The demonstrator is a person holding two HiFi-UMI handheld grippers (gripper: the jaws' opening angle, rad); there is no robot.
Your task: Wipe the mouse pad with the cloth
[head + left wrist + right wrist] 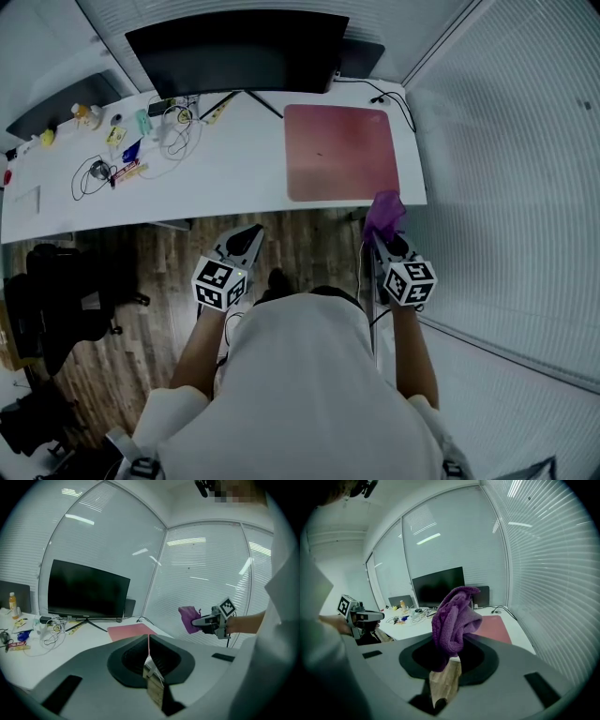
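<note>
The right gripper (pixel 386 236) has its jaws clamped on a purple knitted cloth (pixel 384 211). The cloth bunches up out of the tips and droops to one side. It is held in the air at the near edge of the white counter (pixel 234 173), just beside the near right corner of the mouse pad (pixel 340 150) and not touching it. The pad is a plain pinkish-red square lying flat at the counter's right end, with nothing on it.

The left gripper (pixel 248 239) hangs over the wooden floor (pixel 309 239), short of the counter. Its jaws are pressed together with nothing between them. Each gripper carries a marker cube (pixel 218 284) printed with black-and-white square codes, with no words.

A dark monitor (pixel 239 52) stands at the back of the counter on a splayed stand. To its left lie tangled cables (pixel 178 131), a small yellow-capped bottle (pixel 12 603) and several coloured packets (pixel 127 159). Their print is too small to read.
</note>
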